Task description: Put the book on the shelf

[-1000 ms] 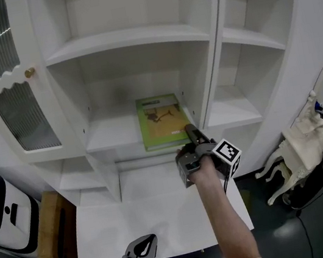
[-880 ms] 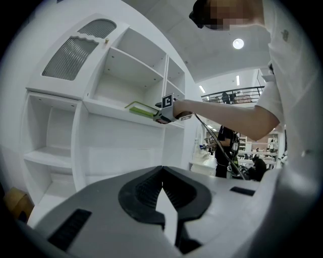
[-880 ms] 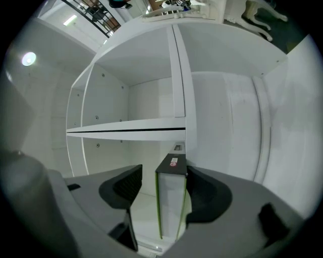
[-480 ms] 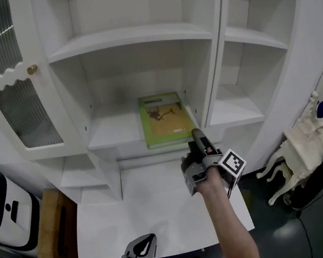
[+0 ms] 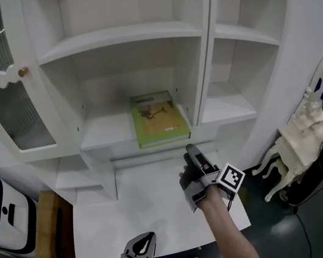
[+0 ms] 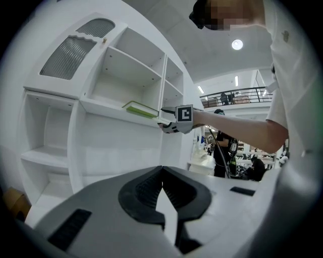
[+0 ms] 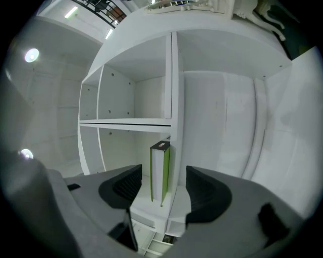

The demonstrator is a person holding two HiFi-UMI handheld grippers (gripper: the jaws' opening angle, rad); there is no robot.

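The green book (image 5: pixel 158 118) lies flat on the middle shelf (image 5: pixel 104 135) of the white cabinet, against the compartment's right wall. My right gripper (image 5: pixel 190 151) hangs in front of and below that shelf, a short way off the book. Its jaws have just been opening and now stand open with nothing between them. The right gripper view looks past my right gripper (image 7: pixel 162 187) at the book (image 7: pixel 160 171), seen edge-on straight ahead. My left gripper (image 5: pixel 145 242) rests low at the near edge, shut and empty. From my left gripper (image 6: pixel 161 169), the book (image 6: pixel 137 108) shows far off.
An open glass-paned door (image 5: pixel 3 91) stands at the left. More white shelves (image 5: pixel 232 106) lie right of the divider. A white ledge (image 5: pixel 151 210) juts out below the book's shelf. A white-and-black machine (image 5: pixel 0 212) and a wooden box (image 5: pixel 50 228) sit at the left, ornate white furniture (image 5: pixel 297 141) at the right.
My right gripper has drawn back from the book's front right corner, toward me and downward. The book stays on the shelf. The left gripper has not moved.
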